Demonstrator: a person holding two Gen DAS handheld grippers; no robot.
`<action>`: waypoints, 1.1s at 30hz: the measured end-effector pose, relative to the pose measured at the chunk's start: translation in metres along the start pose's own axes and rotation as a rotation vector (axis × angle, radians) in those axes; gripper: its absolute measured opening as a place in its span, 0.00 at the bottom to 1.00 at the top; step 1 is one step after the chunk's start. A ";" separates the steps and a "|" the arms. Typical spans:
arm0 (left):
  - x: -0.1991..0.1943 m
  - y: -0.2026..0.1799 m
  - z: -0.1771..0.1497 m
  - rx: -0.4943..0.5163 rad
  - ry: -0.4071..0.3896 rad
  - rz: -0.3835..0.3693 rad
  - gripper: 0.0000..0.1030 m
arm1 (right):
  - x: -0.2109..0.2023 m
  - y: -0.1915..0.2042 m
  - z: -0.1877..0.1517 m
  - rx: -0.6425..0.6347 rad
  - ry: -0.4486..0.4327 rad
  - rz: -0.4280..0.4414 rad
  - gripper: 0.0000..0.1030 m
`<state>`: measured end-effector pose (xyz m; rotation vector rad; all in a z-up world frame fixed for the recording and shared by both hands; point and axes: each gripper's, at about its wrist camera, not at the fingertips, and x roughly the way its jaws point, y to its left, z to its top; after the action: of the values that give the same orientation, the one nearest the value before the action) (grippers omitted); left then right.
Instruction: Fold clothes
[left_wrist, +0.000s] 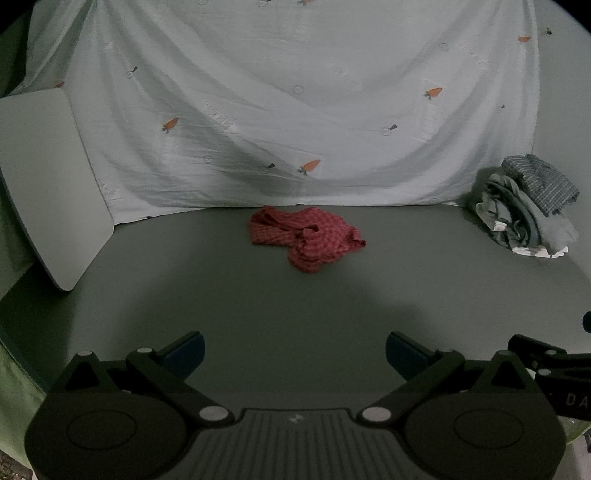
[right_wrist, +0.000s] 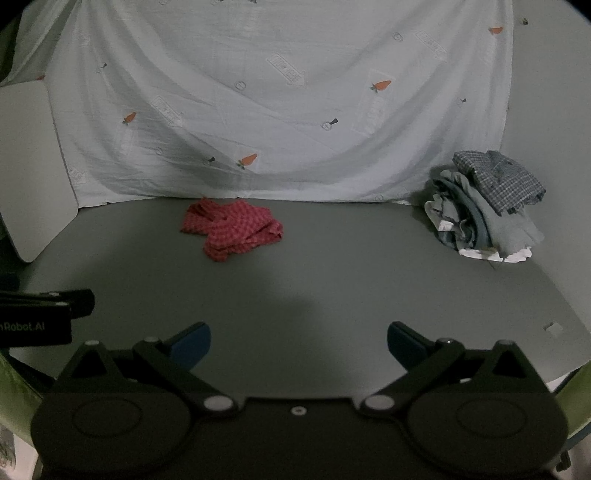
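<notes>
A crumpled red checked garment (left_wrist: 308, 238) lies on the grey table (left_wrist: 258, 302) near its back edge; in the right wrist view it (right_wrist: 232, 230) lies left of centre. My left gripper (left_wrist: 295, 354) is open and empty, above the table's near side, well short of the garment. My right gripper (right_wrist: 299, 345) is open and empty too, also at the near side. The two grippers are side by side: part of the right one (left_wrist: 554, 362) shows at the left wrist view's right edge, and part of the left one (right_wrist: 40, 314) at the right wrist view's left edge.
A pile of grey, blue checked and white clothes (right_wrist: 484, 210) sits at the back right of the table, also in the left wrist view (left_wrist: 532, 210). A pale sheet with carrot prints (left_wrist: 280, 103) hangs behind. A white board (left_wrist: 48, 184) leans at the left.
</notes>
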<state>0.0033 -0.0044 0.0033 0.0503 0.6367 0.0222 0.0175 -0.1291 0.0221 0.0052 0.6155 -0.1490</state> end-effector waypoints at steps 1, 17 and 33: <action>0.000 -0.001 0.000 0.000 0.001 0.001 1.00 | 0.000 0.000 0.000 0.000 0.000 0.000 1.00; 0.000 0.001 0.002 -0.003 0.000 -0.011 1.00 | 0.001 0.004 -0.002 -0.001 -0.010 -0.006 1.00; -0.001 0.001 0.005 -0.012 0.005 -0.022 1.00 | 0.001 0.001 -0.001 0.001 -0.017 -0.006 1.00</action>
<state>0.0056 -0.0041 0.0076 0.0316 0.6421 0.0046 0.0179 -0.1278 0.0210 0.0032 0.5989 -0.1546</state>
